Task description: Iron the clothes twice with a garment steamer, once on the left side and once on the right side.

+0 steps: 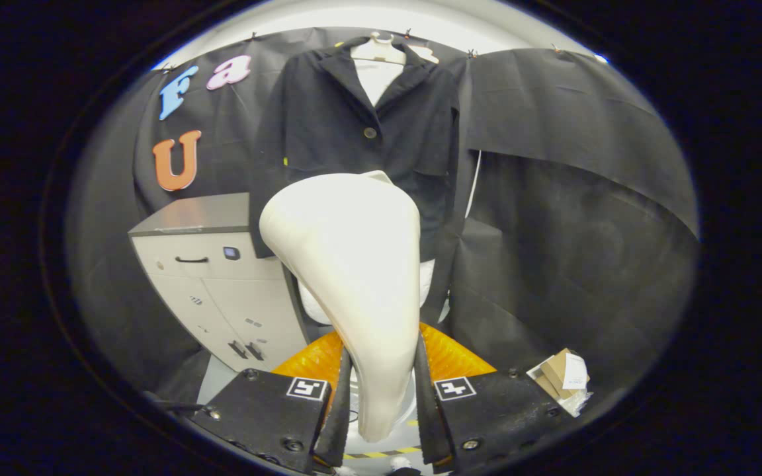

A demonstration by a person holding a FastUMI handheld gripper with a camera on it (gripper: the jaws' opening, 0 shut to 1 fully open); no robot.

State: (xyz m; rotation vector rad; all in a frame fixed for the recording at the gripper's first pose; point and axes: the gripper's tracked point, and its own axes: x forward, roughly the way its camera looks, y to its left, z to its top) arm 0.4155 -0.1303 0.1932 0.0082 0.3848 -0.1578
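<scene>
A cream-white garment steamer (pixel 354 264) stands up between my fingers, and my gripper (pixel 381 390) is shut on its narrow handle. Its broad head rises ahead of the fingers and tilts slightly left. Beyond it a dark jacket (pixel 361 132) with a button hangs on a white mannequin torso (pixel 381 73) against the black cloth wall. The steamer head covers the jacket's lower front; I cannot tell whether it touches the cloth. An orange ribbed part (pixel 450 357) of the gripper shows behind the handle.
A light grey cabinet (pixel 215 284) with drawers and a dark top stands to the left of the jacket. A small cardboard box with paper (pixel 563 377) lies on the floor to the right. Black cloth (pixel 573 198) hangs all around.
</scene>
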